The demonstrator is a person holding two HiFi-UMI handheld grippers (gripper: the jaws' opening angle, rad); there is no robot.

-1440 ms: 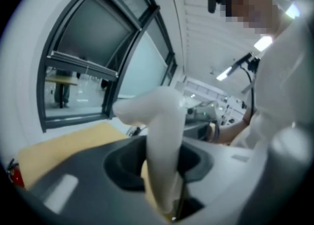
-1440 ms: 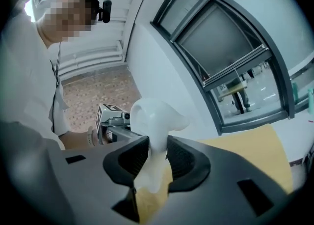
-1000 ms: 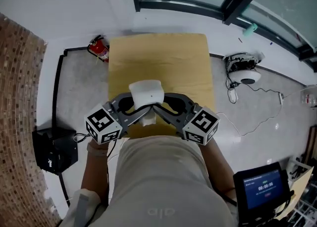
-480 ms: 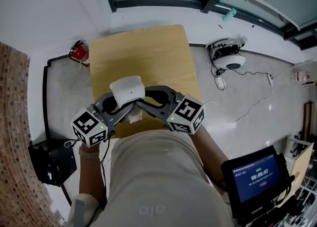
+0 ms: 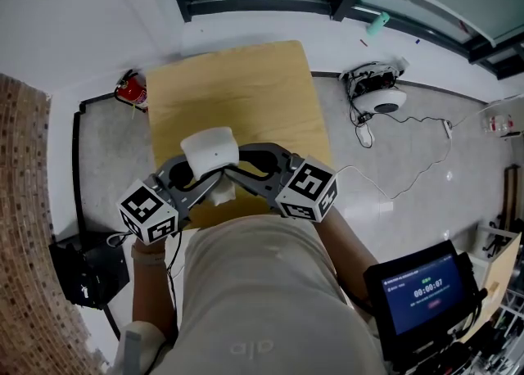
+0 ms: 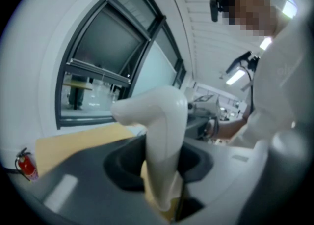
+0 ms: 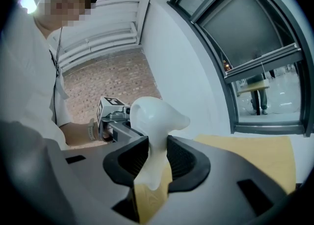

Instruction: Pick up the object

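Observation:
A white plastic object (image 5: 210, 151) with a broad rounded top and a narrow stem is held up above the yellow wooden table (image 5: 237, 87). My left gripper (image 5: 211, 182) comes in from the left and is shut on the stem (image 6: 162, 140). From the right, my right gripper (image 5: 237, 175) is also shut on it, its ribbed pads (image 7: 179, 157) pressing both sides of the stem (image 7: 154, 121). In both gripper views the object's head rises above the jaws, and each view shows the other gripper behind it. A pale scrap under the object is partly hidden.
A red fire extinguisher (image 5: 129, 88) lies on the floor by the table's far left corner. A black box (image 5: 82, 267) sits at the left, a white round device with cables (image 5: 378, 99) at the right, and a timer screen (image 5: 422, 291) at lower right. Window frames run along the top.
The head view swung, so everything sits further left in the picture than a second ago. The grippers and the white object keep their place over the table and their hold.

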